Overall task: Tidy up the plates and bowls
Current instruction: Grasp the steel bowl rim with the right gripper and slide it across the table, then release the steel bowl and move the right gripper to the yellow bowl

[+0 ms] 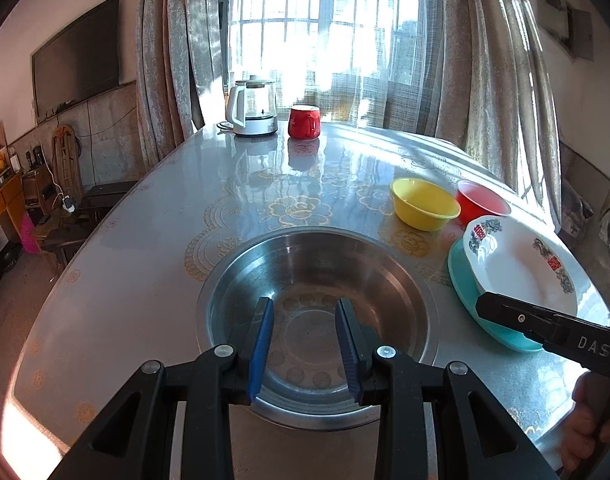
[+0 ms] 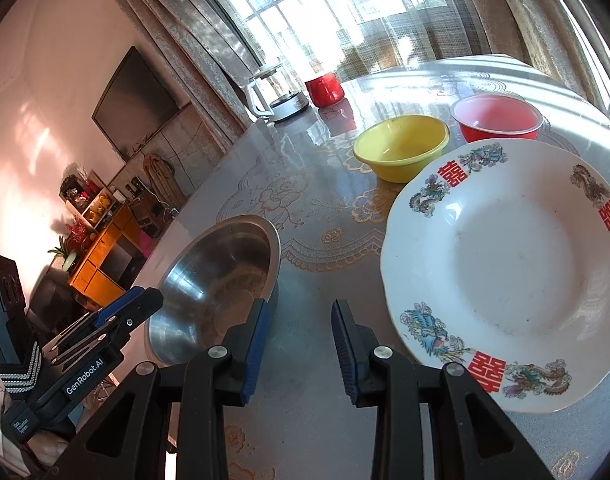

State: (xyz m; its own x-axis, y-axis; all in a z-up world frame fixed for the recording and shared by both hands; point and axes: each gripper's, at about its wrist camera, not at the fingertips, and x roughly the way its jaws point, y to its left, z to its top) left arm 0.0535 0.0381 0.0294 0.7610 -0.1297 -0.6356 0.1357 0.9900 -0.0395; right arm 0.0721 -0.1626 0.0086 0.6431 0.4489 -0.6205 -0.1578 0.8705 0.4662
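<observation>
A steel bowl [image 1: 317, 312] sits on the table just ahead of me. My left gripper [image 1: 305, 344] hovers open over the bowl's near side, nothing between its blue pads. To the right, a white patterned plate [image 1: 521, 264] rests in a teal plate [image 1: 461, 280]. Beyond them stand a yellow bowl [image 1: 425, 204] and a red bowl [image 1: 481, 202]. My right gripper [image 2: 301, 348] is open above bare table, between the steel bowl [image 2: 221, 288] and the white plate [image 2: 505, 272]. Its tip [image 1: 483, 304] shows at the plate's near rim.
A glass kettle [image 1: 253, 108] and a red mug [image 1: 304, 121] stand at the table's far end by the curtained window. The patterned tabletop [image 1: 145, 248] drops off at the left. Low furniture and a wall screen lie beyond. The left gripper [image 2: 145, 300] shows beside the steel bowl.
</observation>
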